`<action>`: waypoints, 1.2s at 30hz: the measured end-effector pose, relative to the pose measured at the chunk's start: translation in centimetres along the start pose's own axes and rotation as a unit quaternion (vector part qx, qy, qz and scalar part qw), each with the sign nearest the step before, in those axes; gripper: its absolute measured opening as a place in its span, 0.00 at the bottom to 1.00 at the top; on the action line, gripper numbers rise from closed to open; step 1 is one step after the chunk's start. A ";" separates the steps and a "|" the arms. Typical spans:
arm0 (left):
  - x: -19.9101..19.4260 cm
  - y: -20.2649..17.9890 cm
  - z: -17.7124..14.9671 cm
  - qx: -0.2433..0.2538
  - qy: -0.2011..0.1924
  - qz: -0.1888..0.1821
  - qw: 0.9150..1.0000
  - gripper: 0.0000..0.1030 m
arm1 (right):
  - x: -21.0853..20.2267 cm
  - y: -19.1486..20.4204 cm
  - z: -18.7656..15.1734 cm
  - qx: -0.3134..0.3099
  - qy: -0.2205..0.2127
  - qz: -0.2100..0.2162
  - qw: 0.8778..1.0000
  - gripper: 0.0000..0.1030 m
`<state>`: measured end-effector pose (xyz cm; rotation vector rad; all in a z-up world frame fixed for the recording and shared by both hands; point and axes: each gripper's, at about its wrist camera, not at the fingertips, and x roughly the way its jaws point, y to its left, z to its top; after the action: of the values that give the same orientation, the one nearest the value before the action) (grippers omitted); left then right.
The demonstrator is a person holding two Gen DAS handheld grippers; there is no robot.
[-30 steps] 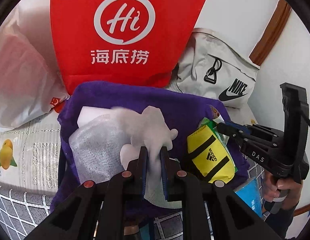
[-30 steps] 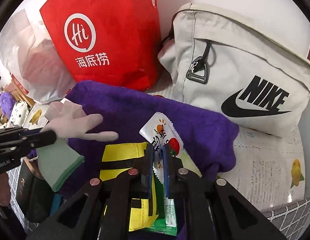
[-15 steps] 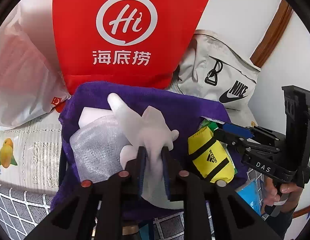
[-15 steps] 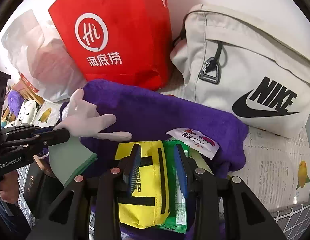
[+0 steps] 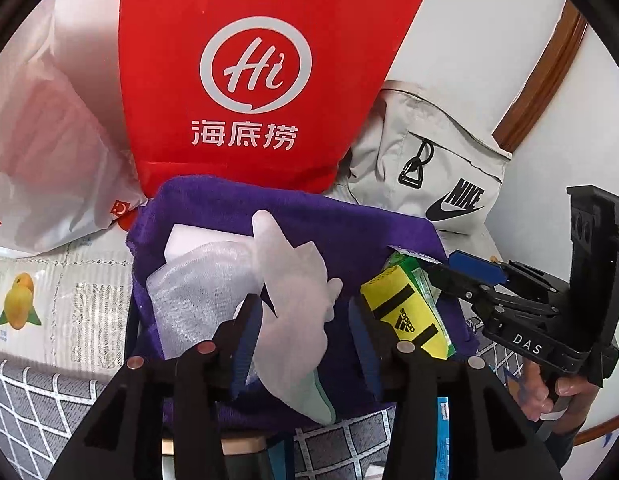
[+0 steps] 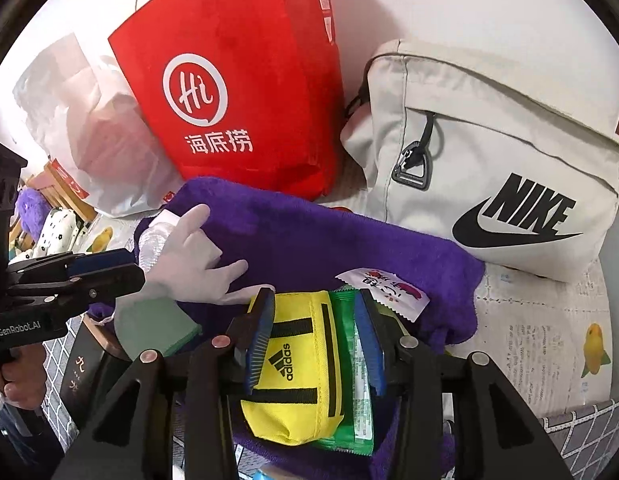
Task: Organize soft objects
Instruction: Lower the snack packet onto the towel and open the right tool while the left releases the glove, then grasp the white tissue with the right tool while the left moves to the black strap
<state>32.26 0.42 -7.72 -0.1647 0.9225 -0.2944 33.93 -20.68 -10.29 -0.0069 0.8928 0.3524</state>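
Note:
A purple towel [image 5: 349,228] lies on the table, also in the right wrist view [image 6: 317,240]. On it lie a pale rubber glove [image 5: 293,280] [image 6: 189,256], a white mesh foam sheet [image 5: 197,288], a yellow Adidas pouch [image 5: 405,312] [image 6: 297,360], a green packet [image 6: 353,392] and a white sachet [image 6: 383,288]. My left gripper [image 5: 305,340] is open with its jaws on either side of the glove. My right gripper [image 6: 315,340] is open around the pouch and green packet; it also shows in the left wrist view [image 5: 469,276].
A red Hi bag [image 5: 261,76] [image 6: 245,92], a beige Nike bag [image 5: 441,160] [image 6: 501,168] and a white plastic bag [image 5: 45,152] stand behind the towel against the wall. A dark box [image 6: 85,364] sits at the front left.
My left gripper has opened and let go of the glove, which now lies on the towel. My right gripper let go of the white sachet, opened wider and moved over the yellow pouch.

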 end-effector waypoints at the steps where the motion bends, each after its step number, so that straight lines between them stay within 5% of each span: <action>1: -0.2 -0.1 0.0 0.004 -0.002 0.006 1.000 0.42 | -0.3 0.1 0.1 -0.002 -0.002 -0.002 1.000 0.40; 13: -7.4 -0.8 -0.5 0.013 -0.038 0.040 0.998 0.42 | -6.6 4.6 -0.9 -0.053 -0.023 -0.014 0.998 0.40; 19: -12.1 -0.4 -4.1 0.023 -0.064 0.041 0.997 0.43 | -8.2 7.4 -5.7 -0.080 -0.003 0.001 0.997 0.44; 28: -13.0 0.3 -10.8 0.027 -0.036 0.049 0.998 0.43 | -7.0 11.6 -13.2 -0.106 0.056 0.027 0.992 0.44; 36: -13.9 1.1 -15.5 0.021 -0.032 0.031 0.999 0.43 | -4.8 13.8 -15.8 -0.165 0.098 -0.003 0.981 0.44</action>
<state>12.17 5.65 -6.68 -0.1054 0.8564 -0.2501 14.98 -11.46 -14.68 -0.3555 1.0200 0.4979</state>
